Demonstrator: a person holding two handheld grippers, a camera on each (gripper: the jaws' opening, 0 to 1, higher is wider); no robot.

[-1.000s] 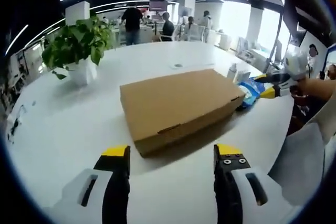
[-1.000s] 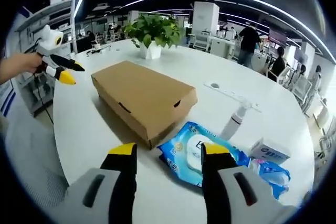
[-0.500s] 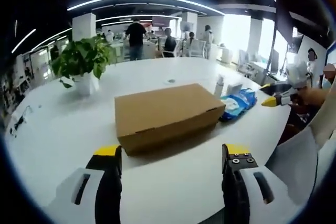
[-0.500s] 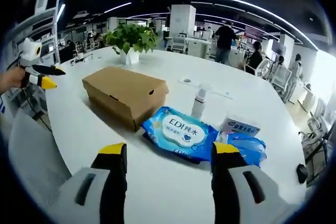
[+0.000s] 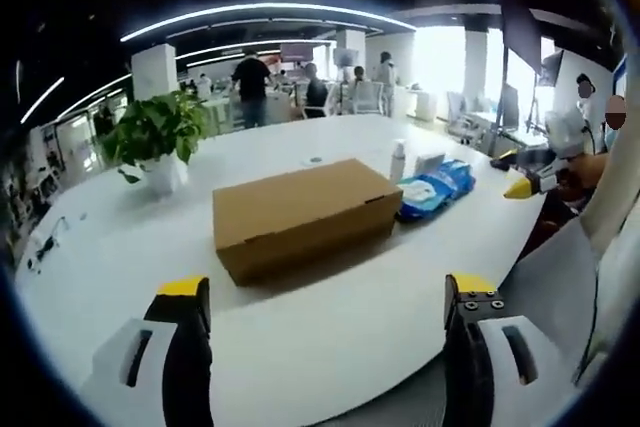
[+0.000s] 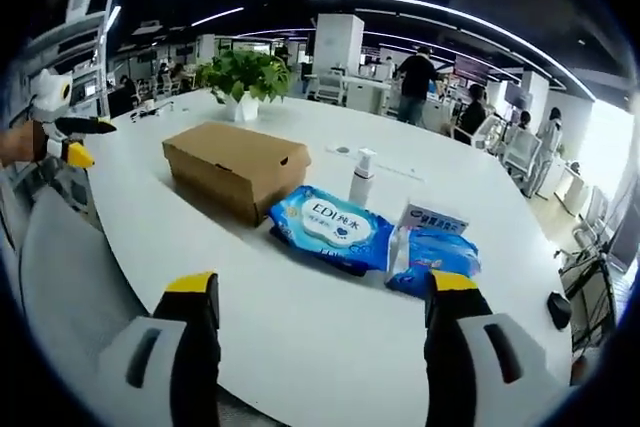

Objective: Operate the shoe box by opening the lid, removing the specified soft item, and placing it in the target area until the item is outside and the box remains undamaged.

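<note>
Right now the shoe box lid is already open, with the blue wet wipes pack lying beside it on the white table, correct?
Not quite. In the right gripper view the shoe box lid is closed, flaps tucked in. The blue wet wipes pack does lie beside it on the white table.

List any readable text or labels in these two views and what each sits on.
"EDI" followed by two Chinese characters, likely "纯水": on the white label of the blue wipes pack.
Blue print on the small white box: too blurred to read.
Smaller blue pack beside it: print not legible.
Cardboard shoe box, spray bottle: no readable text.
</note>
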